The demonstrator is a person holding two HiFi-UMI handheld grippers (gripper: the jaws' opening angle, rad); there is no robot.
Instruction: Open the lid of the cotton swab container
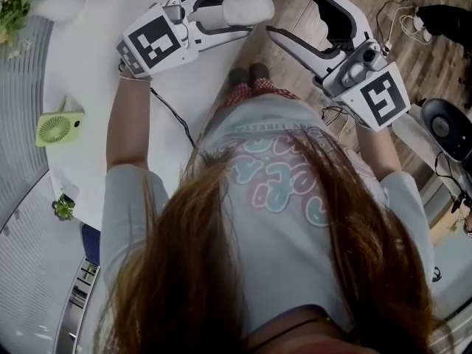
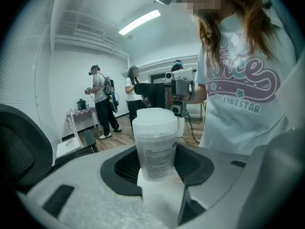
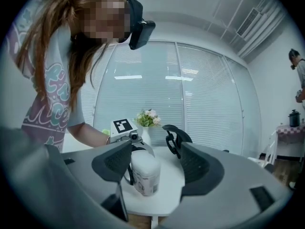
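Observation:
The cotton swab container (image 1: pixel 249 7) is a white, cloudy plastic tub with a printed label and its lid (image 2: pixel 155 122) on. My left gripper (image 1: pixel 234 12) is shut on the container (image 2: pixel 155 151), and its dark pads press the lower sides. It holds the tub off the table's edge. My right gripper (image 1: pixel 287 7) is open, its two jaws spread and pointing at the tub's lid end from a short way off. In the right gripper view the tub (image 3: pixel 144 174) lies beyond the open right gripper (image 3: pixel 156 166), with nothing between the pads.
A white table (image 1: pixel 88 80) fills the left side, with a green mini fan (image 1: pixel 59 127), a small plant (image 1: pixel 64 208) and a vase of flowers (image 3: pixel 147 120). Wooden floor with cables (image 1: pixel 402 21) and a chair base (image 1: pixel 446 127) lies to the right. Other people (image 2: pixel 100 99) stand far off.

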